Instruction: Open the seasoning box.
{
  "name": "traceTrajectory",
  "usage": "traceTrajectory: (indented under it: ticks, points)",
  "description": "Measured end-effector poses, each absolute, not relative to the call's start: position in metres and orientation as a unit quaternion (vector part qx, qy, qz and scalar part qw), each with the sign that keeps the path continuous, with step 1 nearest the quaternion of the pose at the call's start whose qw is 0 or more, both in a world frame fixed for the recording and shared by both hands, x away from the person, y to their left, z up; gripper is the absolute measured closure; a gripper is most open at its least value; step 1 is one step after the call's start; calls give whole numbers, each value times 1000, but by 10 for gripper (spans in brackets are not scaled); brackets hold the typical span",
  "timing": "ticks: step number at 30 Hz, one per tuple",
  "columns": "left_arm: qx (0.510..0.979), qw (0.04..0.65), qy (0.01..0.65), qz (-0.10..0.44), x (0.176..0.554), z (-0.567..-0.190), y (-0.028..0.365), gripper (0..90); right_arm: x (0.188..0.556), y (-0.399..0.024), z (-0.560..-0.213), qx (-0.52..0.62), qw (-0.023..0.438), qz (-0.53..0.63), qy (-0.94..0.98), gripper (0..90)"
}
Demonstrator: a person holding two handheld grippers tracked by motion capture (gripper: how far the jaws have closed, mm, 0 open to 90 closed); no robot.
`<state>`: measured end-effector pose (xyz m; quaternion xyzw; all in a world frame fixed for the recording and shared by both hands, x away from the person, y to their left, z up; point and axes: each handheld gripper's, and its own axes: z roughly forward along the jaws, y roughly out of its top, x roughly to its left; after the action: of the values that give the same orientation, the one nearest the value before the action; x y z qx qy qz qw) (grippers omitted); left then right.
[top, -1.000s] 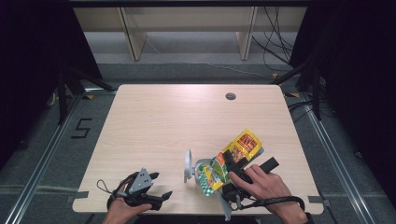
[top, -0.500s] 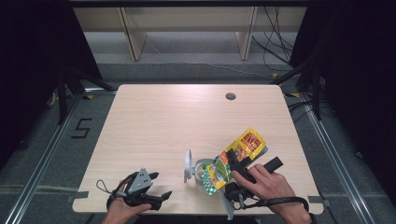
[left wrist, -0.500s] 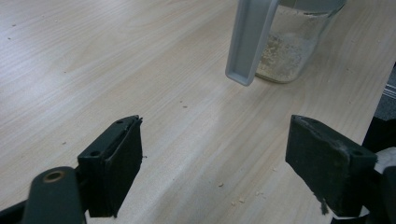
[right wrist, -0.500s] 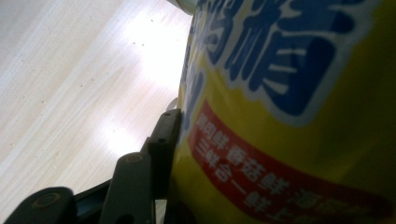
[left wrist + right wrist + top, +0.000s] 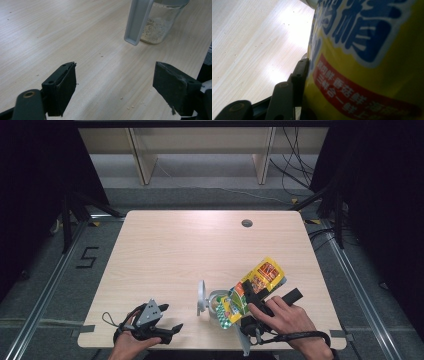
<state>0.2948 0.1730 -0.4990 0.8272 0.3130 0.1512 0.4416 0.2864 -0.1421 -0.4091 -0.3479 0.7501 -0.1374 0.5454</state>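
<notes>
Nothing has shifted since a second ago: our right gripper (image 5: 248, 296) still clamps the yellow snack bag (image 5: 254, 287), tipped mouth-down over the glass jar (image 5: 216, 303) at the near right of the table (image 5: 165, 250). We judge the pour ongoing; left gripper (image 5: 172, 330) rests near left, jaws wide and empty

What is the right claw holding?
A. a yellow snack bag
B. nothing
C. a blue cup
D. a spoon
A: the right claw is clamped on the yellow snack bag, tipped over the glass jar; in the right gripper view the bag presses against its jaw.
</notes>
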Motion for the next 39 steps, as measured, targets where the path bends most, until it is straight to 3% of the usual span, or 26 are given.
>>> traceTrajectory:
  ticks: [39]
  points:
    - [827,443,309,156,295,-500,172,183,284,-145,-408,-338,547,-134,754,552]
